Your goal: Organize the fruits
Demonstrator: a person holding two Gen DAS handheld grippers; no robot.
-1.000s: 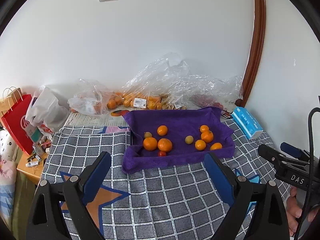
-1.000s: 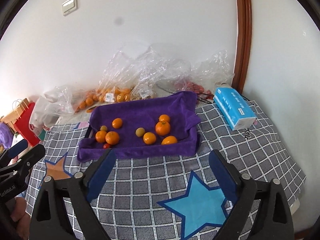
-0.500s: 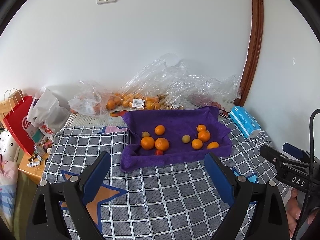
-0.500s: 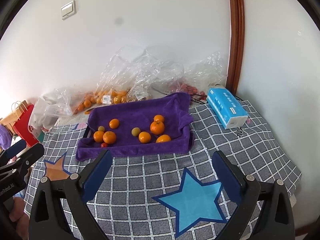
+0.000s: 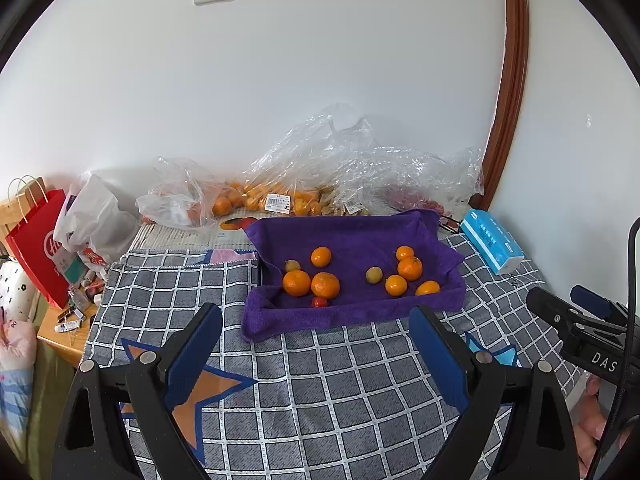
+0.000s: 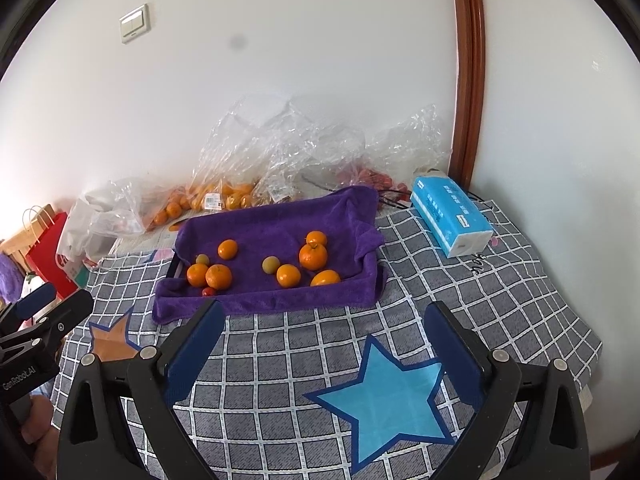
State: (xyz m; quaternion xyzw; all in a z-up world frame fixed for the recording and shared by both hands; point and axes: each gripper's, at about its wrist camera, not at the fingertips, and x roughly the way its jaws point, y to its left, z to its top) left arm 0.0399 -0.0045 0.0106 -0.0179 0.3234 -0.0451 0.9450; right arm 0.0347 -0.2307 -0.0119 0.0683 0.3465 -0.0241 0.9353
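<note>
Left gripper (image 5: 314,346): spread wide, holding nothing, up above the checked cloth (image 5: 320,392) on the worktop.
Right gripper (image 6: 322,340): also spread wide and holding nothing, over the blue star (image 6: 384,396) on the cloth.
Fruits: they lie on a purple towel (image 5: 352,240) that lines a tray, past both grippers.
Left bunch: two big oranges (image 5: 312,284) touching each other, a small red fruit (image 5: 319,302) just in front, a small yellow-green fruit (image 5: 292,265) behind.
Right bunch: four oranges (image 6: 312,258) close together, with one more yellow-green fruit (image 6: 270,265) beside them.
Behind the tray: crinkly clear bags (image 5: 360,164) with more oranges, against the wall.
Right of the tray: a blue tissue pack (image 6: 450,216), near the corner.
Far left: a red paper bag (image 5: 34,240) and a white bag (image 5: 96,216).
In the way: nothing lies between the grippers and the tray.
</note>
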